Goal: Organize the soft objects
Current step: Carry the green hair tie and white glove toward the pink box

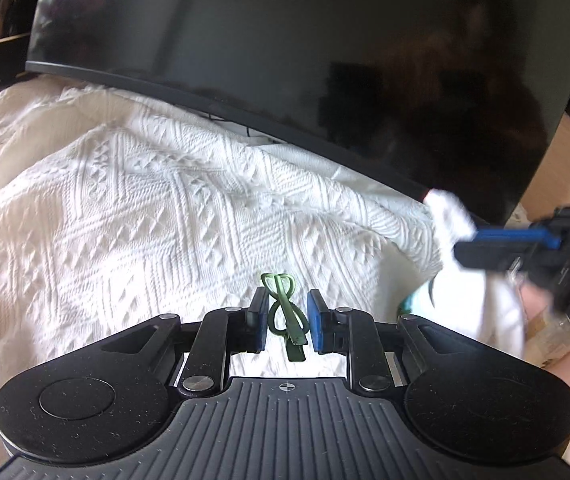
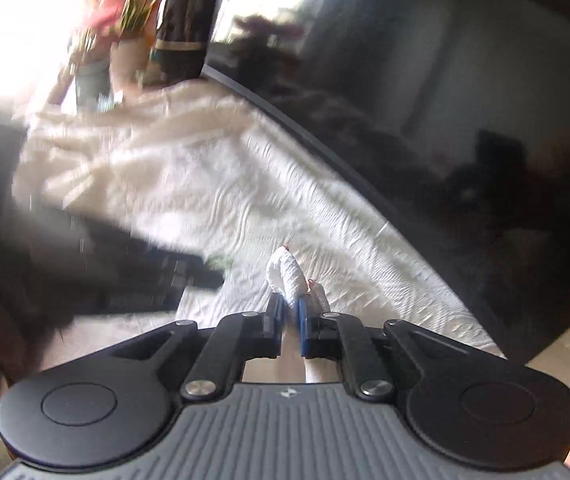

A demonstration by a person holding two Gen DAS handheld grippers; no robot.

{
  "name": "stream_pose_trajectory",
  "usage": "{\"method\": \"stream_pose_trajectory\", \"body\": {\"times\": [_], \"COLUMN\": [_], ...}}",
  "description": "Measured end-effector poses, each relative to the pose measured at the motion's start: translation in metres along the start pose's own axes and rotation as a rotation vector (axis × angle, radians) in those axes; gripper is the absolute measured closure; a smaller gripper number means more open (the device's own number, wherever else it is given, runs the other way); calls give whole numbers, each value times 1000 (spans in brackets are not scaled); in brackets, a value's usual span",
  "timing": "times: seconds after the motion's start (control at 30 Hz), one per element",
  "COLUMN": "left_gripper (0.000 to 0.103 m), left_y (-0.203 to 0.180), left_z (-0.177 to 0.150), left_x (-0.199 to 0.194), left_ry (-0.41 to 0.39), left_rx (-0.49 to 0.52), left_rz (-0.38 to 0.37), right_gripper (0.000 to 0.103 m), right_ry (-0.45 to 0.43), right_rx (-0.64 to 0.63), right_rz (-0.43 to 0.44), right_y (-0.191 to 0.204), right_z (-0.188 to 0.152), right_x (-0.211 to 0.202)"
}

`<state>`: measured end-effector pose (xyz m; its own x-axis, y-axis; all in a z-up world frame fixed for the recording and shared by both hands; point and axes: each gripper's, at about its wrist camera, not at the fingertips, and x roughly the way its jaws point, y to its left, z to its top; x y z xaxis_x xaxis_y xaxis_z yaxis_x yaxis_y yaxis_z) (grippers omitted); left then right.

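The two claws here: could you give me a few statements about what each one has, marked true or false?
1. The left claw has a green hair clip between its fingers. True.
2. The right claw is empty. False: it is shut on a white cloth.
3. A white textured blanket lies under both claws. True.
4. The big monitor behind is showing a bright picture. False: its screen is dark, with only reflections.
5. The green hair clip is red. False: it is green.
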<state>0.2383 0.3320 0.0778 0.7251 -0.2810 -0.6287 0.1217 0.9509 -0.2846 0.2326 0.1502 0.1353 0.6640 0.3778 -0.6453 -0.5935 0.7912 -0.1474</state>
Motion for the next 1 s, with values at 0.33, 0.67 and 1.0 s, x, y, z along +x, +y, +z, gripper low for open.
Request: {"method": "stream_pose_trajectory", "body": {"times": [0.33, 0.67, 1.0], "left_gripper": [80, 80, 79], "left_y": [-51, -169, -312], "left_z": [28, 50, 24], "left_x": [-28, -24, 9], "left_ry": [-92, -127, -25], "left_rx": [34, 149, 320], "left_rz": [-56, -238, -422], "right_gripper": [95, 95, 95], "right_ry": [-131, -270, -302], "right_rx": [110, 241, 377], "right_rz": [-23, -160, -356], "right_y": [-53, -133, -217], "right_z": [12, -18, -100], "right_x": [-82, -186, -266]}}
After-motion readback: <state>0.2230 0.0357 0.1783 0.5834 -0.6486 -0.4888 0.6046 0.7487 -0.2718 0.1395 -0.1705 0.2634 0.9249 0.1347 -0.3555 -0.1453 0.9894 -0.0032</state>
